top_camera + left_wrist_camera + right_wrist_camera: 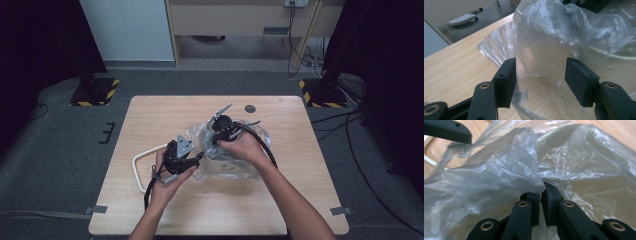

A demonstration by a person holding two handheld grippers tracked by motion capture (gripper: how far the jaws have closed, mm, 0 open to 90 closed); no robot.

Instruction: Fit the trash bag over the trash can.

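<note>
Clearly the bag [506,170] is thin, limp, slippery film; the right gripper [541,192] pinches a gathered fold, the best hold, while the left gripper [539,77] gapes half-wide, holding nothing.

Lab: hazard-taped stands [95,92]; cables [345,122]

Grey carpet floor [55,150] all around a light wooden surface [165,112] with a small dark round spot [250,108] near its far edge. Black stands with yellow-black striped feet [95,92] at both far corners. Pale blue-white panel [127,27] and light wooden furniture [240,20] behind. Dark curtains [35,45] on either side. Black cables [350,130] trailing right. Grey tape tabs [96,209] at near corners.
</note>
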